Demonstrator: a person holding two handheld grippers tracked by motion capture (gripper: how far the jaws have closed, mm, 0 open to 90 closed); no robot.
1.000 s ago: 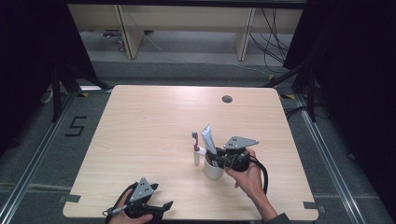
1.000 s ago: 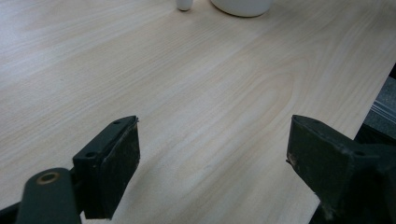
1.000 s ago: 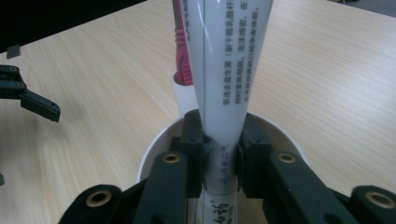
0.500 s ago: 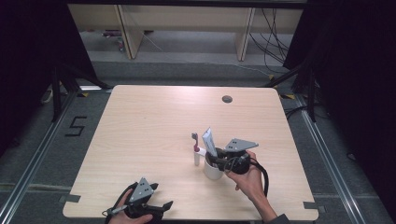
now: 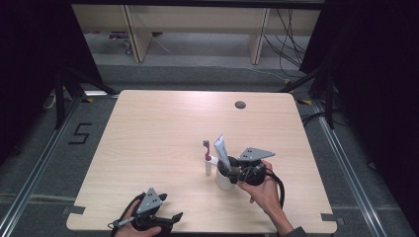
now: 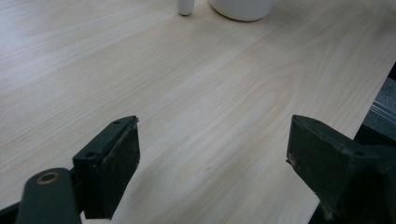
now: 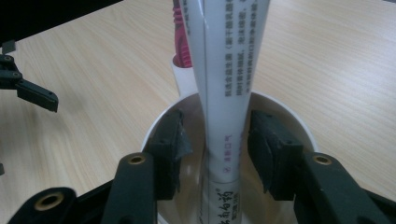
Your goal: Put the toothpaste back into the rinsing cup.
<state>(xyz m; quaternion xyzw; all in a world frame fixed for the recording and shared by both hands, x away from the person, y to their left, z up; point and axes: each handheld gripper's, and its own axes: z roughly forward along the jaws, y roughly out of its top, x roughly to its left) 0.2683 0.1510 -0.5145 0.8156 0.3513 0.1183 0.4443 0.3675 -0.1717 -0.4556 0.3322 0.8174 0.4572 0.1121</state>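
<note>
Toothpaste tube (image 7: 224, 93) standing upright inside white cup (image 7: 285, 109), just released: right claw (image 7: 217, 149) freshly parted, pads clear of tube. Placement seemingly complete. Left claw (image 6: 212, 158) wide open, empty, near table (image 5: 163, 133) edge.

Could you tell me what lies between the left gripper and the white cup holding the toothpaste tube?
Nothing but bare tabletop, as the left gripper view shows: light wood runs from the left gripper up to the white cup.
</note>
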